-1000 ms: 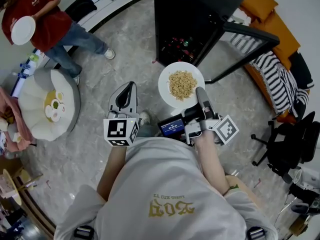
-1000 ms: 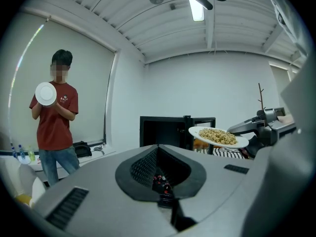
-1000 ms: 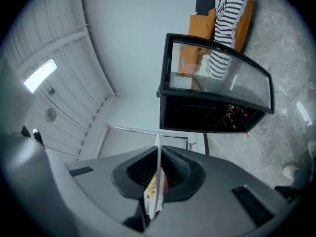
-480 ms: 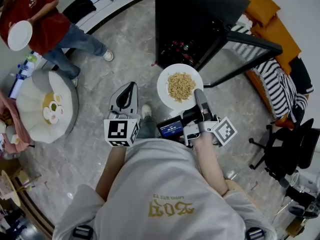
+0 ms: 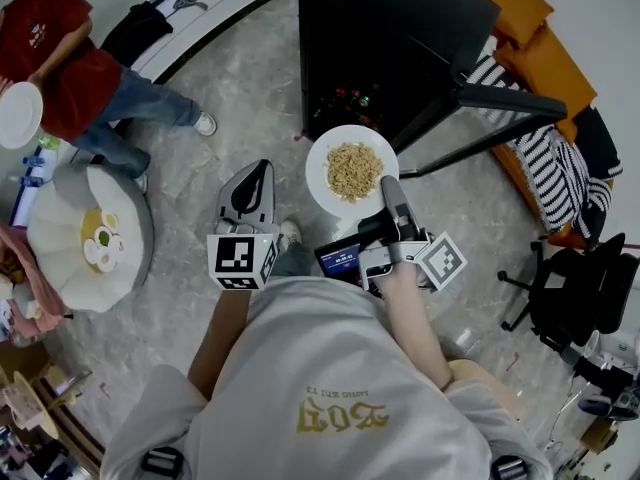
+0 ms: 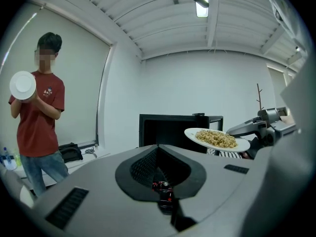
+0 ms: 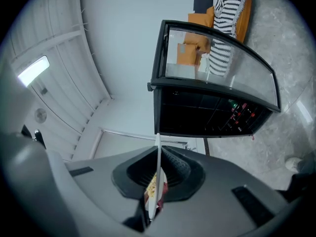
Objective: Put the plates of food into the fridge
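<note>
Plate of food [image 5: 351, 171] sits pinched between jaws of the right gripper [image 5: 392, 200].

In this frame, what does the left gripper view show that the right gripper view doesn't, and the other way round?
Left gripper view only: a person in a red shirt holding a white plate, and the plate of food seen from the side, food visible on top.
Right gripper view only: the fridge's open glass door, a striped cloth, and the plate's rim clamped edge-on between the right gripper jaws.
Both: the black fridge and the plate of food.
</note>
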Demonstrator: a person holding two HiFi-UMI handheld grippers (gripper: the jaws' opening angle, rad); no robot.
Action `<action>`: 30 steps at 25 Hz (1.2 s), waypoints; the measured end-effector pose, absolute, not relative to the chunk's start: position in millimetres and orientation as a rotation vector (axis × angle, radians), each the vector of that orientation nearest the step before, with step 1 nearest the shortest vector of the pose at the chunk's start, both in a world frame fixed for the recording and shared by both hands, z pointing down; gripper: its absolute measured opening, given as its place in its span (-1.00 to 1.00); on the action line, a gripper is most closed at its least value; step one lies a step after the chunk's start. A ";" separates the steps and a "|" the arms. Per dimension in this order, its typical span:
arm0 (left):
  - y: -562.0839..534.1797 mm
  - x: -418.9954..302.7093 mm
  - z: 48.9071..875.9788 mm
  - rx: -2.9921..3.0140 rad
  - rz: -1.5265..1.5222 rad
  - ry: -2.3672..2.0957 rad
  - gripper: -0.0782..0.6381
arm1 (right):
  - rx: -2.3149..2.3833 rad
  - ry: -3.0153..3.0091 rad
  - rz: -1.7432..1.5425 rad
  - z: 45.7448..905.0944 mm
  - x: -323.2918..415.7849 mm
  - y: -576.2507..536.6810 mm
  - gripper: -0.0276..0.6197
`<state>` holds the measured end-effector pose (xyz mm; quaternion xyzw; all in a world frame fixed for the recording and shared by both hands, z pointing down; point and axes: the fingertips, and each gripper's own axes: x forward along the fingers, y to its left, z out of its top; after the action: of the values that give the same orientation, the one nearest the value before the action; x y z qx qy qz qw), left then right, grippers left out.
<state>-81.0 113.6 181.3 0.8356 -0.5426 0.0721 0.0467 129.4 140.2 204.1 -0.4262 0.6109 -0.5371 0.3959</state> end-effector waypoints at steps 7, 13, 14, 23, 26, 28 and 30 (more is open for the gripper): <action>65.9 -91.8 177.4 2.592 0.234 -1.631 -0.76 | -1.135 1.529 -1.355 207.6 119.3 98.7 -0.85; 44.3 -98.7 182.9 2.602 0.231 -1.591 -0.76 | -1.152 1.508 -1.353 212.5 108.8 83.1 -0.85; 40.0 -98.9 183.5 2.609 0.229 -1.581 -0.76 | -1.158 1.503 -1.354 215.0 107.4 79.5 -0.85; 0.2 -100.0 190.7 2.607 0.225 -1.555 -0.76 | -1.189 1.442 -1.379 232.0 107.8 54.4 -0.85; 1.0 -104.1 187.6 2.592 0.204 -1.581 -0.76 | -1.181 1.441 -1.386 232.4 107.3 55.7 -0.85; 0.8 -105.3 187.1 2.581 0.196 -1.597 -0.76 | -1.174 1.454 -1.385 231.6 107.1 53.4 -0.85; 3.4 -107.5 186.9 2.567 0.191 -1.611 -0.76 | -1.173 1.471 -1.387 230.8 105.7 52.7 -0.85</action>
<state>-107.5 3.4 186.9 0.8442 -0.5298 0.0629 0.0526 105.7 52.7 230.8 -0.4617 0.5791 -0.5460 0.3916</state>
